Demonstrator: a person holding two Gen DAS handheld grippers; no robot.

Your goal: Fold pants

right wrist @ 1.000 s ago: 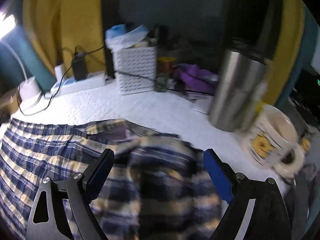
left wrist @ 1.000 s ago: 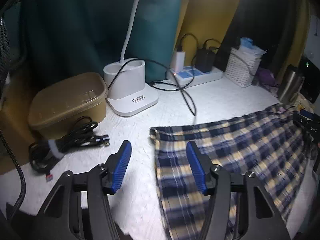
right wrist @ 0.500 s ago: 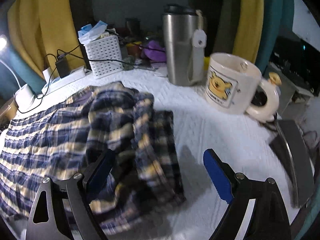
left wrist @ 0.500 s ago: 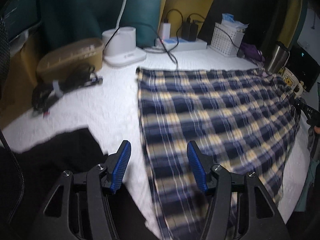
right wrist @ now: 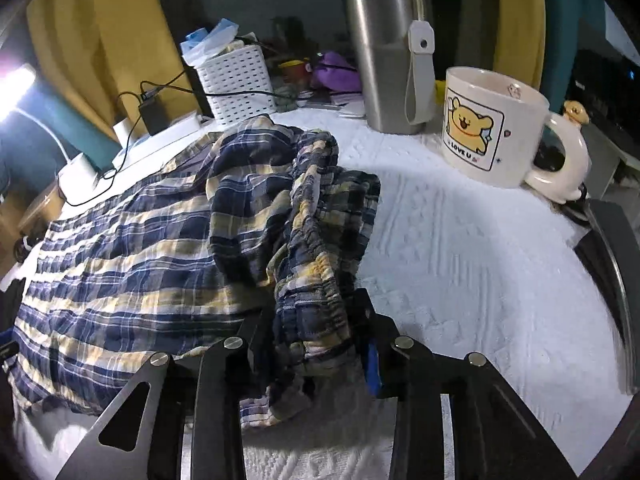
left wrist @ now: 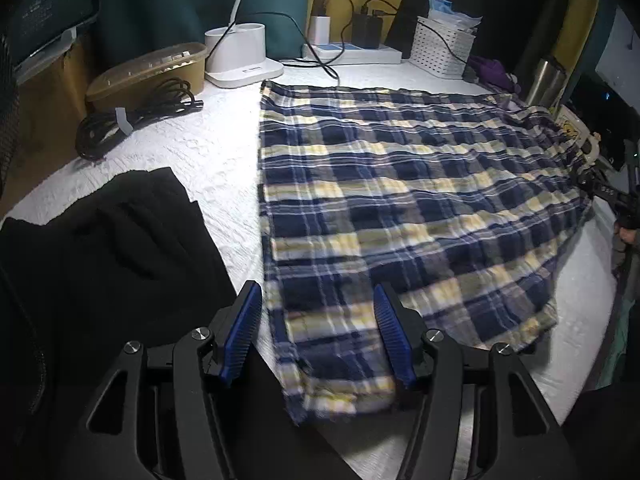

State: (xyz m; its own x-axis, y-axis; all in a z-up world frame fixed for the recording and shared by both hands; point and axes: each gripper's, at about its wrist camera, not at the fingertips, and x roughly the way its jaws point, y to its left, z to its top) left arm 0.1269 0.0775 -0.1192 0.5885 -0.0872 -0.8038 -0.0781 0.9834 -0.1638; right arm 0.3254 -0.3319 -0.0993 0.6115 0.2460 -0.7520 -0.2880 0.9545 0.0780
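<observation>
Navy, white and yellow plaid pants (left wrist: 400,200) lie spread on a white textured cover (left wrist: 208,160). My left gripper (left wrist: 318,336) is open, its blue pads straddling the near leg-hem corner of the pants at the table's front edge. In the right wrist view the bunched elastic waistband (right wrist: 316,240) of the pants (right wrist: 120,264) runs down between my fingers. My right gripper (right wrist: 316,344) is shut on that waistband. The right gripper also shows at the far right of the left wrist view (left wrist: 608,196).
A black garment (left wrist: 120,248) lies left of the pants. A cable bundle (left wrist: 132,120), tan box (left wrist: 148,72), lamp base (left wrist: 240,56), power strip (left wrist: 352,52) and white basket (left wrist: 444,48) line the back. A steel tumbler (right wrist: 384,60) and bear mug (right wrist: 496,128) stand right.
My left gripper pulled back to the near hem corner, staying open. My right gripper moved in and closed on the bunched waistband, which it stood open over before.
</observation>
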